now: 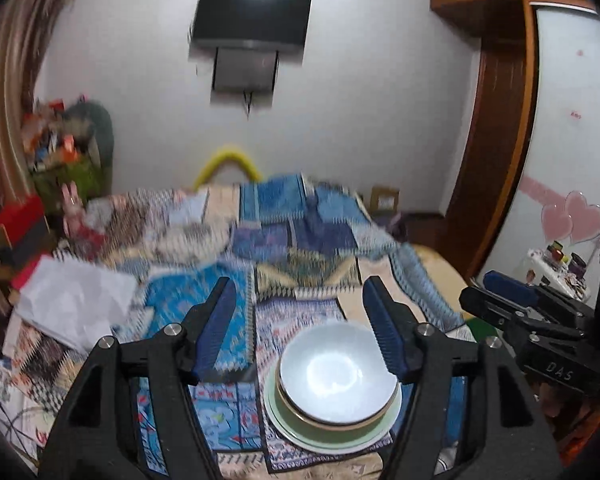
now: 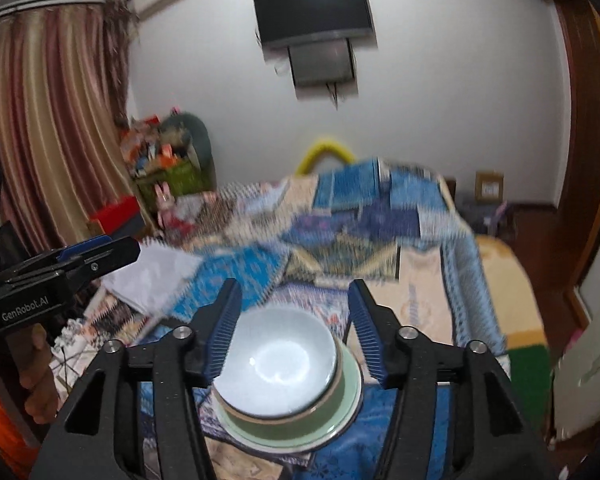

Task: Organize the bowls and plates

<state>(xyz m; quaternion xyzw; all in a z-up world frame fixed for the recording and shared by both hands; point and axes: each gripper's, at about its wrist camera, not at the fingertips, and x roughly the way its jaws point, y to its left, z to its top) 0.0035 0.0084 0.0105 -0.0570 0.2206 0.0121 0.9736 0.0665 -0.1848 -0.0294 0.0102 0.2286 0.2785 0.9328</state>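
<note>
1. Below, at about six o'clock in both wrist views, a pale blue bowl (image 1: 334,372) sits nested in a green bowl (image 1: 332,426), which rests on a pale green plate (image 1: 300,432).
2. That stack sits on a bed covered by a blue patchwork quilt (image 1: 300,240).
3. Left gripper (image 1: 300,322): jaws spread, nothing between them; the stack lies beneath, untouched.
4. Right gripper (image 2: 294,320): jaws spread, empty, above the same stack.
5. At twelve o'clock, a black television (image 1: 252,20) hangs on the white wall.
6. At nine o'clock in the right wrist view hang striped curtains (image 2: 48,120).
</note>
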